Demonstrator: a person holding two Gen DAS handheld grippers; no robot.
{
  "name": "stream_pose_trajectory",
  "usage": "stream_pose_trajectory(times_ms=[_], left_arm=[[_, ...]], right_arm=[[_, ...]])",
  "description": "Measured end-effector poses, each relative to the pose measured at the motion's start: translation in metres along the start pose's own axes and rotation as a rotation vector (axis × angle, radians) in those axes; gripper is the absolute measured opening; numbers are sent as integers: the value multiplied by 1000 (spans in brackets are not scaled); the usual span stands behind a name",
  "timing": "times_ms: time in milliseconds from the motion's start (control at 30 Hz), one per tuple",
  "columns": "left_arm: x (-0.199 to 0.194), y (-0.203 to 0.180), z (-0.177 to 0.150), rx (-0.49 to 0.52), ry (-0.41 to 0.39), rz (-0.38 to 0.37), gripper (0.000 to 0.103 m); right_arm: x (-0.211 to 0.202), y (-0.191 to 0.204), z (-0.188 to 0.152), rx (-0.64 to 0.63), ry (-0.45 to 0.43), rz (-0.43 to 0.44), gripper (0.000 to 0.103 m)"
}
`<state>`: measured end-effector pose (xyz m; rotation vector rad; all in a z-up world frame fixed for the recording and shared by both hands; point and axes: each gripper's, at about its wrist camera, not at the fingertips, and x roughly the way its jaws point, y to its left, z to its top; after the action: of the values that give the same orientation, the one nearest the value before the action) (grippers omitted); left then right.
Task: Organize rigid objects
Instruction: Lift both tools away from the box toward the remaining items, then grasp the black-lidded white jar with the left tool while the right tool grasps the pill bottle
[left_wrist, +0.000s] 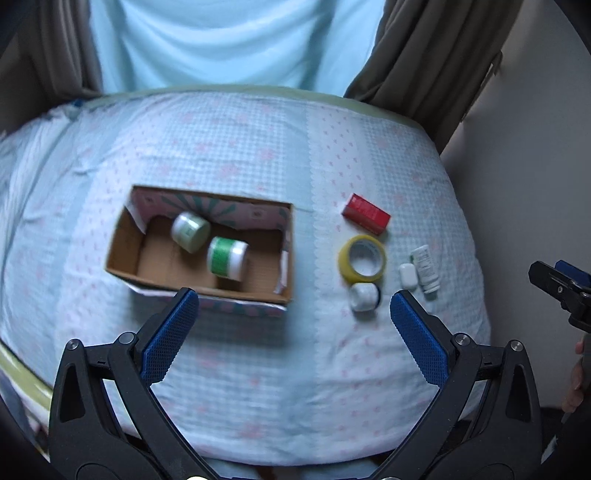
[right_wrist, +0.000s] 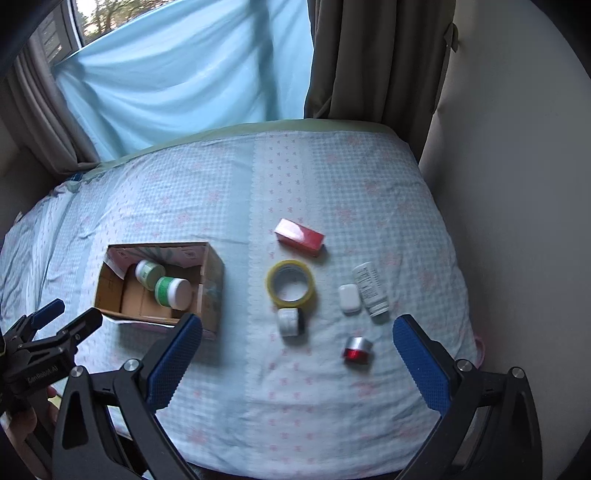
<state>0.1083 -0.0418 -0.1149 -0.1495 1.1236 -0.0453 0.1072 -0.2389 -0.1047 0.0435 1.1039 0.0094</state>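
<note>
Both your grippers, left gripper (left_wrist: 294, 308) and right gripper (right_wrist: 297, 334), hover with fingers spread, empty. Red-capped jar (right_wrist: 357, 350) lies on the bed near the right one: probably light, rigid, slick. Pinch across its sides.

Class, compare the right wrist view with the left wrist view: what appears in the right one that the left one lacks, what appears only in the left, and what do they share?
Only the right wrist view shows the small red jar with a silver lid and a window pane above the blue curtain.

Only the left wrist view shows nothing of note that the other lacks.

Both show the cardboard box holding two green-and-white jars, the red box, the yellow tape roll, a small white jar, a white case and a white bottle. Both grippers are open and empty.
</note>
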Motion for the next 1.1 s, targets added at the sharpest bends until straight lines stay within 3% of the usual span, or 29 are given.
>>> stream_pose_trajectory(times_ms=[200,367,800,967,1100], left_arm=[[13,-54,-19,-18,18,5,103],[53,-85,-27,-15,71,0,103],[201,-115,-45,-122,212,7,103],[254,-113,-50,-162,259,26,103],[288,-114,-56,-176,296,39,103]], right_arm=[[20,-79,4,13,28,27,103],[52,-118,11,27,63,48,103],[193,-155,13,-6,253,116,102],[251,-157,11,-76,324,125,97],[293,-153,8,-122,385,144,83]])
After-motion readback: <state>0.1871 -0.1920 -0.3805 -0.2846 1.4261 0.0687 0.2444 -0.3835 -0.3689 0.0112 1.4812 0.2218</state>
